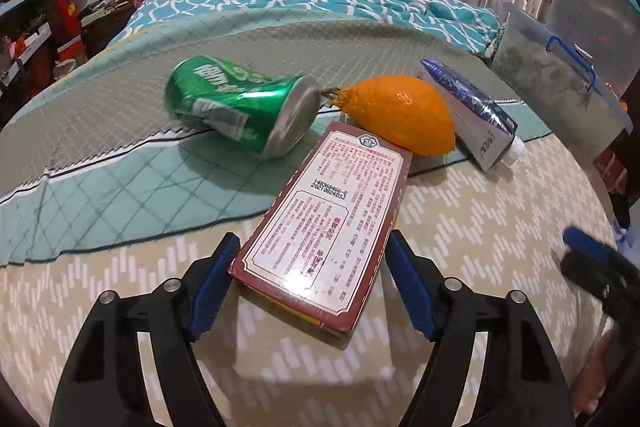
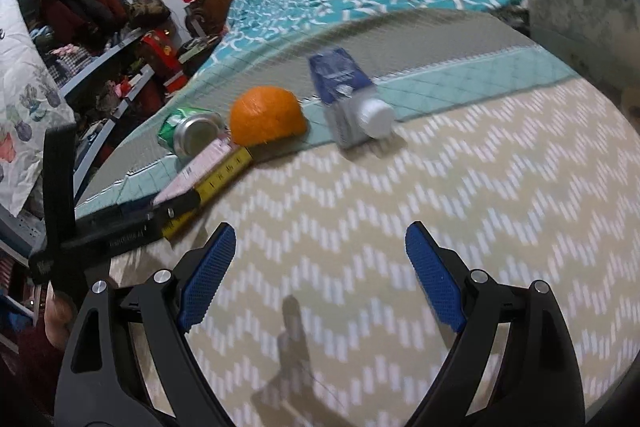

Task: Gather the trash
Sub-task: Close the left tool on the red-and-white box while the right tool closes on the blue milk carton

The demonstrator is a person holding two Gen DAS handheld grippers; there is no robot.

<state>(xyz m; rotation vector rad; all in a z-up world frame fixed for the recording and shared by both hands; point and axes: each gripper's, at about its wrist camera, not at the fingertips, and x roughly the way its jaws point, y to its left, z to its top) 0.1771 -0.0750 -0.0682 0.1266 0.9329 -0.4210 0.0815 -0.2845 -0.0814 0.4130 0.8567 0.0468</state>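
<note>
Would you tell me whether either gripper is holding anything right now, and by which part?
Nothing is held: the left gripper straddles the box's near end, pads apart; the right gripper is open over bare bedding.

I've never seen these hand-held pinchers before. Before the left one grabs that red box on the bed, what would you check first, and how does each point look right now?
1. Left gripper straddles the red box: ok.
2. Pads pressing on the box: not ok; a gap shows at the right pad.
3. Box free of neighbours: cannot tell; the orange sits at its far end.
4. Crushed green can clear of the left gripper: ok.
5. Right gripper open and empty: ok.
6. Toothpaste tube undisturbed on the bed: ok.
</note>
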